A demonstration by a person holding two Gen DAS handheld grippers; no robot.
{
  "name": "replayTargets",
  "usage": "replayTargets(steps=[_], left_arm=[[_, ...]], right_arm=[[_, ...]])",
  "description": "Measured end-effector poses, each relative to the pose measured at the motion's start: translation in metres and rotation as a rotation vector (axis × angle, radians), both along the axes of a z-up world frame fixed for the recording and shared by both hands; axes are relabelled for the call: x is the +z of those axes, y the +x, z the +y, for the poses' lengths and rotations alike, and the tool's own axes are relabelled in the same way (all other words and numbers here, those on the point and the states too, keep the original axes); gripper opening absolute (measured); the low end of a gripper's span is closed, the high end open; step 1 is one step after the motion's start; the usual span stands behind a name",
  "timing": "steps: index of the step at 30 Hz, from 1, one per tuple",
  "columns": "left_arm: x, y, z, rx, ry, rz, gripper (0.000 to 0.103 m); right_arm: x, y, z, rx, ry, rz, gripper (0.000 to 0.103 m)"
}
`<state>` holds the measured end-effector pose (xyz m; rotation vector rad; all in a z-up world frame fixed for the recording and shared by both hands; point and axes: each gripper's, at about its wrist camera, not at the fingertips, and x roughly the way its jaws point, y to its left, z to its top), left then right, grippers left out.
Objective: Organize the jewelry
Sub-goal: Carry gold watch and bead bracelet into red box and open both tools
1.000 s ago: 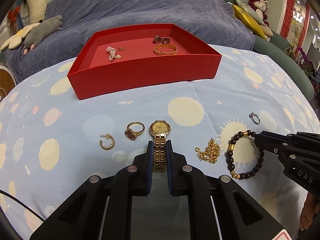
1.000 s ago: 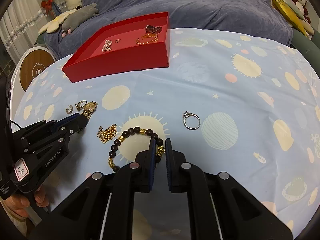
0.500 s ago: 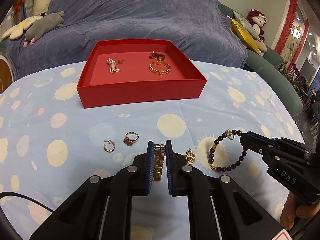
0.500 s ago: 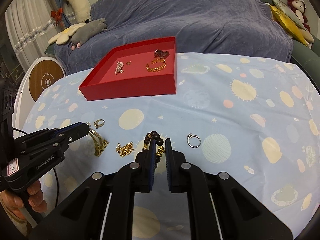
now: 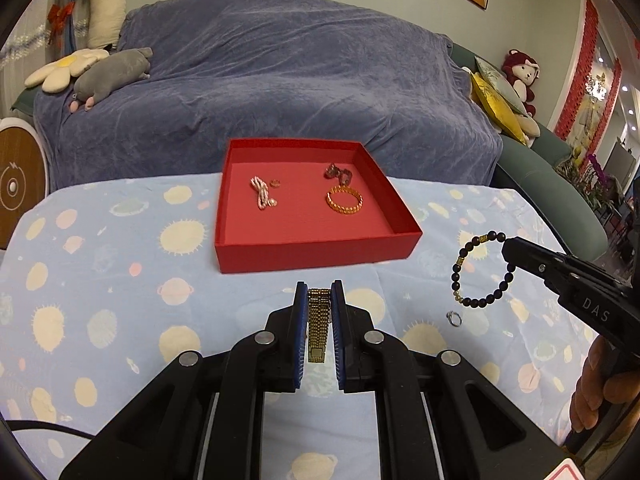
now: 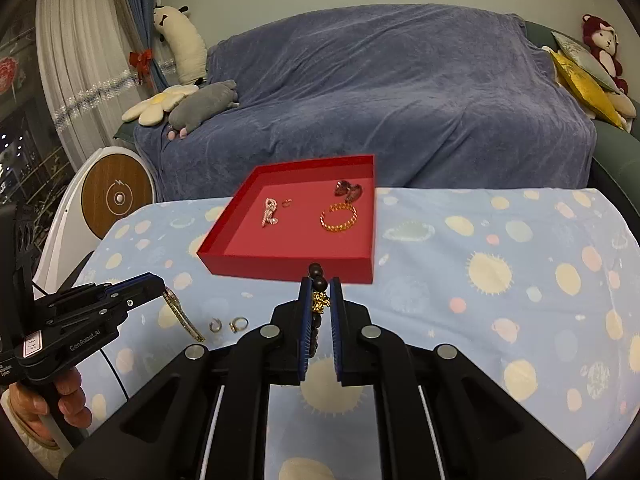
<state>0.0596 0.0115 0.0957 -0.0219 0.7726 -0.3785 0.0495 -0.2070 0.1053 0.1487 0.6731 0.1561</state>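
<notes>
the left tongs (image 5: 319, 312) clamp the gold watch (image 5: 318, 325) by its band; the right tongs (image 6: 319, 300) pinch the dark bead bracelet (image 5: 480, 270), both above the counter (image 5: 120, 280) before the red tray (image 5: 316, 254).

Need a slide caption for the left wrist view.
Left gripper grips gold watch before red tray; right gripper dangles beaded bracelet.
</notes>
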Motion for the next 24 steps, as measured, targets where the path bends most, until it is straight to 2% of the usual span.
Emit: replayTargets(steps=[6, 10, 16, 24], left_arm=[[0.032, 0.042, -0.003, 0.013, 0.036, -0.054, 0.009], [0.036, 0.077, -0.012, 0.026, 0.062, -0.076, 0.009], [0.014, 0.130, -0.022, 0.056, 0.071, -0.049, 0.009], [-0.028, 0.163, -0.024, 0.084, 0.101, 0.022, 0.009]], right_arm=[[0.010, 0.056, 0.014, 0.020, -0.007, 0.003, 0.008], [0.003, 0.091, 0.024, 0.024, 0.008, 0.018, 0.008], [-0.027, 0.136, 0.038, 0.040, 0.045, 0.076, 0.008], [-0.075, 0.162, 0.030, 0.003, 0.017, 0.164, 0.009]])
